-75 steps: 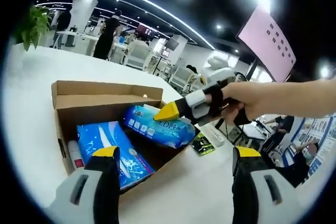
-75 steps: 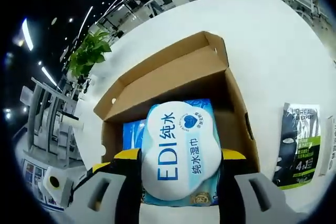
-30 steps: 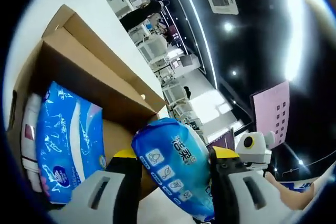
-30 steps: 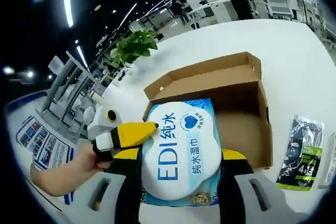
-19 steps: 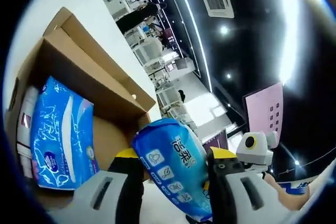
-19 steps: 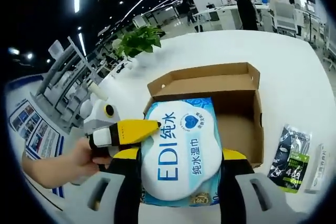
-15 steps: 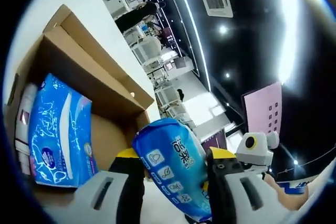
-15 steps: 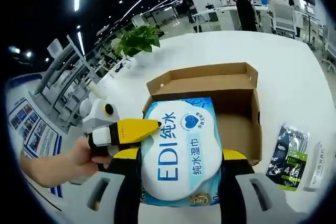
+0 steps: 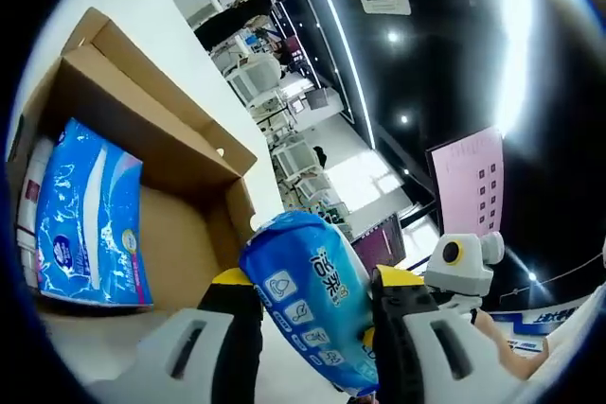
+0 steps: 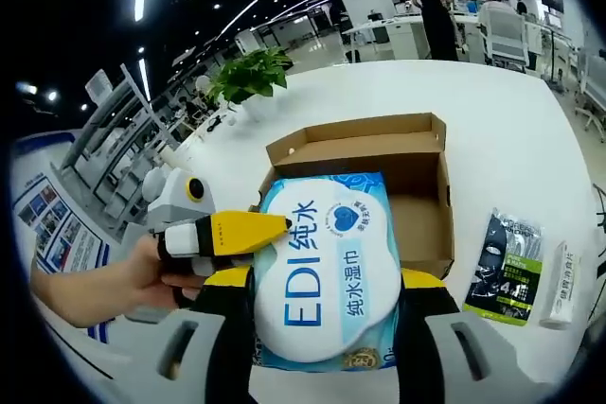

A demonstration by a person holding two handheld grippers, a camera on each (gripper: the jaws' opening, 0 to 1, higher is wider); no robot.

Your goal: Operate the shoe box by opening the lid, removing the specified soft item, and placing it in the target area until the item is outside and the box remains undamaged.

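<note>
While the open shoe box (image 9: 161, 153) lies on the white table (image 9: 123, 26) with a blue tissue pack (image 9: 85, 219) inside, the left gripper (image 9: 308, 295) in the left gripper view clamps the wet wipes pack (image 9: 308, 305), held outside the box. Seen from the right gripper view, the right gripper (image 10: 327, 295) also pinches this pack above the box, the left gripper's yellow tip touching its edge. A dark sachet (image 10: 504, 267) lies beside the box.

Both grippers, left (image 9: 308, 302) and right (image 10: 324, 292), hold their jaws clamped.
</note>
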